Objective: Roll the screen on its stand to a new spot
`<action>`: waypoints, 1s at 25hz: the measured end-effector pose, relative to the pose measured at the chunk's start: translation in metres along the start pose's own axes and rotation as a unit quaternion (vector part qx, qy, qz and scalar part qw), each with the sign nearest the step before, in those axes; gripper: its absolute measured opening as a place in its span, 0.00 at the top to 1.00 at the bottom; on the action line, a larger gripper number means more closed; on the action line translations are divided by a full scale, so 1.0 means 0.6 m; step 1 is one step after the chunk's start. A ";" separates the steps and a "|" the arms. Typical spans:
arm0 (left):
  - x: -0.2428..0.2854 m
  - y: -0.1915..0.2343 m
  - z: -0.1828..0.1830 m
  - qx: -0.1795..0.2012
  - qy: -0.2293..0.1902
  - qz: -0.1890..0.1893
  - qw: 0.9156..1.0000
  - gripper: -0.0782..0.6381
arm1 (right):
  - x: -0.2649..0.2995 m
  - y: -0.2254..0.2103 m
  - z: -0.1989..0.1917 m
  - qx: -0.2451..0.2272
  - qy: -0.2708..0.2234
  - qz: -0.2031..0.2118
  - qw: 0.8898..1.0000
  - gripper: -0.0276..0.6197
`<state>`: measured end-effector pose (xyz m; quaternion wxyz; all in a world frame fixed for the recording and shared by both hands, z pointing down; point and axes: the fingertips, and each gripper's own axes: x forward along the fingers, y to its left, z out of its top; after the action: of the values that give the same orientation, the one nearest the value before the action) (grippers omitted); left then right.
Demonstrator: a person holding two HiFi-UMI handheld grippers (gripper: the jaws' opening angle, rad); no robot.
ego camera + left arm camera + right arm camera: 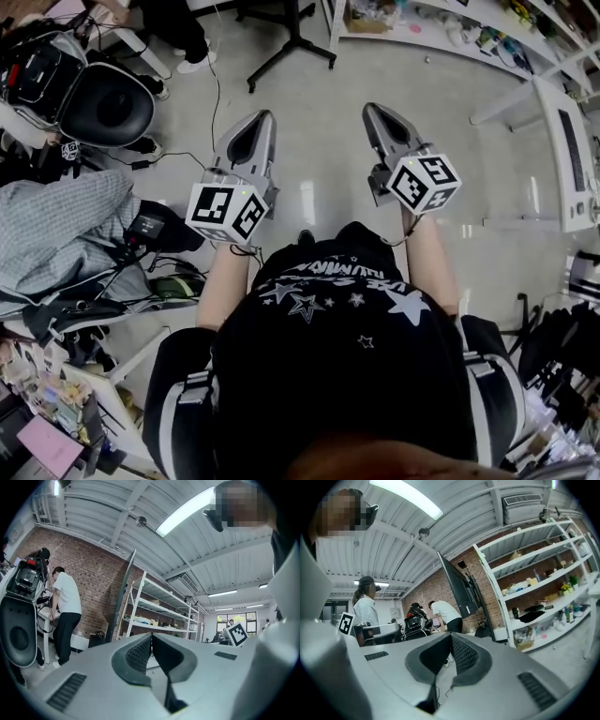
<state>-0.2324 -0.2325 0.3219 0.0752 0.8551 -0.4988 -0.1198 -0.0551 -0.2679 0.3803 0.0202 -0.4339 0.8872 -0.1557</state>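
The screen (pixel 460 588) is a dark flat panel on a tall black stand, tilted against the brick wall in the right gripper view. In the left gripper view the screen (pixel 123 595) shows edge-on beside the white shelving. The stand's black wheeled base (pixel 292 45) sits on the floor ahead in the head view. My left gripper (pixel 262 118) and right gripper (pixel 372 111) are held side by side over the floor, short of the base. Both are shut and hold nothing. Their closed tips show as left gripper (pixel 151 636) and right gripper (pixel 451 636).
A black round seat with camera gear (pixel 106 103) stands at the left, with cables (pixel 178 157) trailing across the floor. White shelving (pixel 441 36) runs along the back and a white desk (pixel 570 155) is at the right. A person in a white shirt (pixel 65 603) stands near the brick wall.
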 end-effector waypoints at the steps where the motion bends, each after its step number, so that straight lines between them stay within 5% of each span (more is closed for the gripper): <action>1: 0.002 0.009 0.000 -0.002 0.000 0.002 1.000 0.87 | 0.007 0.000 -0.004 0.000 0.004 -0.001 1.000 0.95; 25: 0.288 0.132 0.033 0.030 -0.020 0.081 0.996 0.87 | 0.306 -0.208 0.124 -0.005 -0.008 0.087 0.996 0.95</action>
<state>-0.2222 -0.4219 0.3003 0.0495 0.8110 -0.5715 -0.1151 -0.0615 -0.5012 0.3641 0.0381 -0.3560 0.9223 -0.1452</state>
